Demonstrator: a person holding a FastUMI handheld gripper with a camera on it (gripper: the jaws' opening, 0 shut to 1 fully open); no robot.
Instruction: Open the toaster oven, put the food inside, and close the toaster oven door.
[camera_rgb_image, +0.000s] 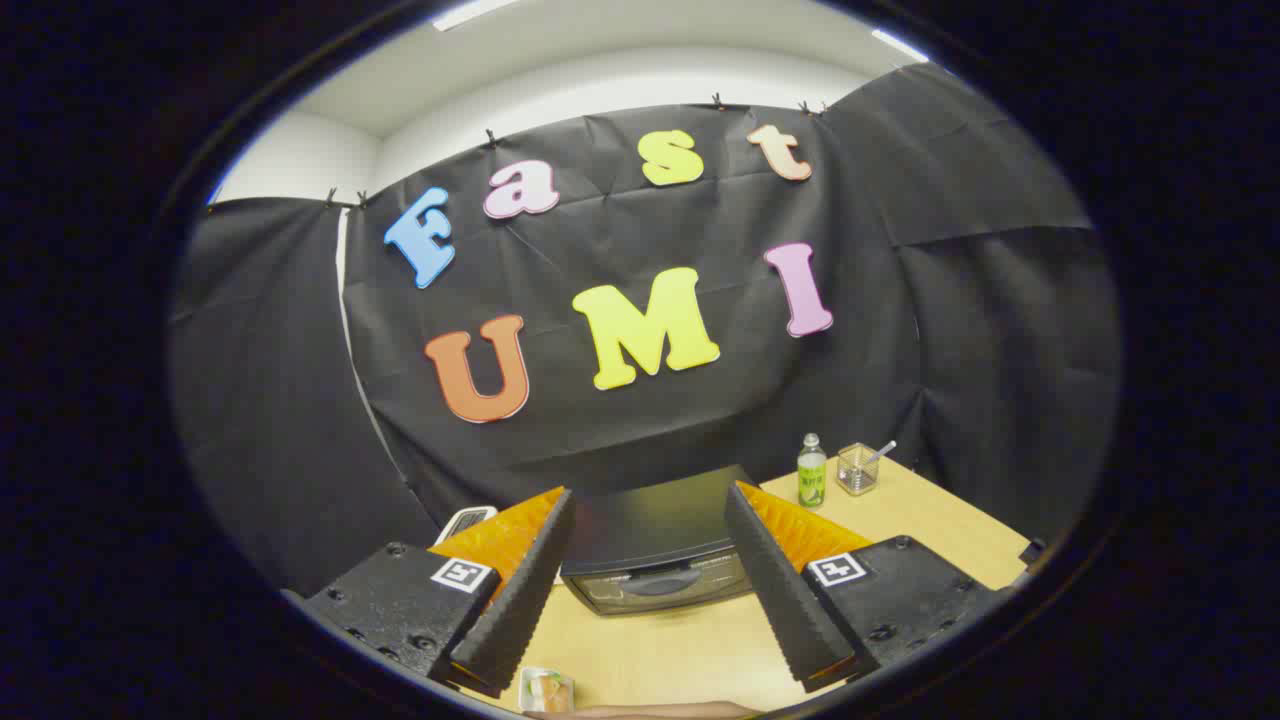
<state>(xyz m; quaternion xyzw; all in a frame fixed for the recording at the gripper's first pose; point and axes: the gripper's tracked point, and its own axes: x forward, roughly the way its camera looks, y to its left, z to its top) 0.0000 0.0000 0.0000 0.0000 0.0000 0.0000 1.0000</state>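
Spread and holding nothing, the gripper hangs at lower centre facing the closed oven beyond its fingers, likely lining up on the door, food near the left finger.

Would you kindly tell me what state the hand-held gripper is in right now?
Hand-held gripper: open, holding nothing; its fingers spread either side of the closed toaster oven just ahead.

Recording booth: black cloth wall behind wooden table.
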